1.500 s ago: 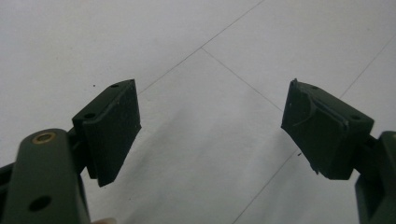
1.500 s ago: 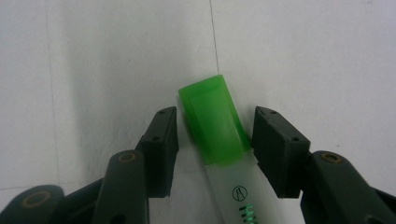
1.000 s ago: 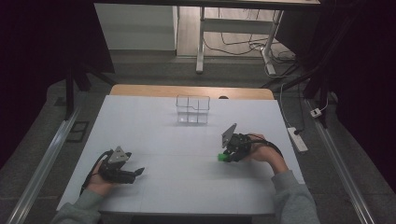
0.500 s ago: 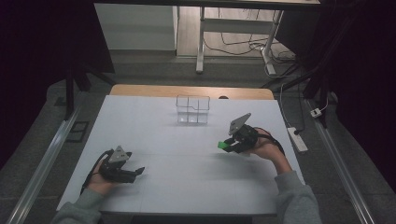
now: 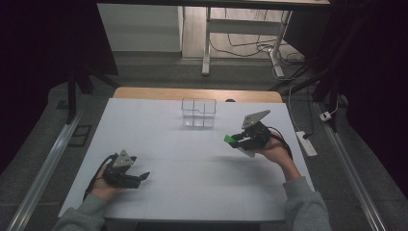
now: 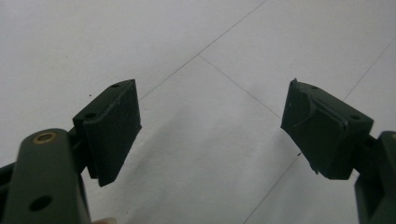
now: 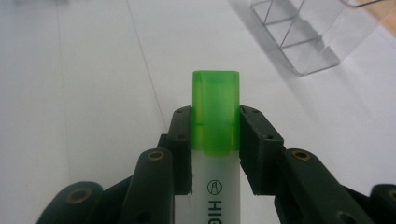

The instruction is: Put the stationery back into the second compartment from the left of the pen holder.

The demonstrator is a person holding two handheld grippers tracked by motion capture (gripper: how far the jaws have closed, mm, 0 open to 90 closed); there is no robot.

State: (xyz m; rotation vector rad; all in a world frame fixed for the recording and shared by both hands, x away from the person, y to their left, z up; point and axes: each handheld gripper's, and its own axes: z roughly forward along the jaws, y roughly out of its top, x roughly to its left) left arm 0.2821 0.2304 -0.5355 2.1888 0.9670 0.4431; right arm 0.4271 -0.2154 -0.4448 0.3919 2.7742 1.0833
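Green-capped highlighter (image 7: 215, 140) pinched between the jaws of the right gripper (image 5: 240, 140), pads pressing both sides right where the cap meets the white barrel, cap sticking out past them. It's held above the white tabletop (image 5: 192, 168), right side, near the clear divided organizer (image 5: 198, 113) at the far middle but apart from it. Left gripper (image 5: 137, 179) rests low at the near left, jaws spread wide, nothing between them.
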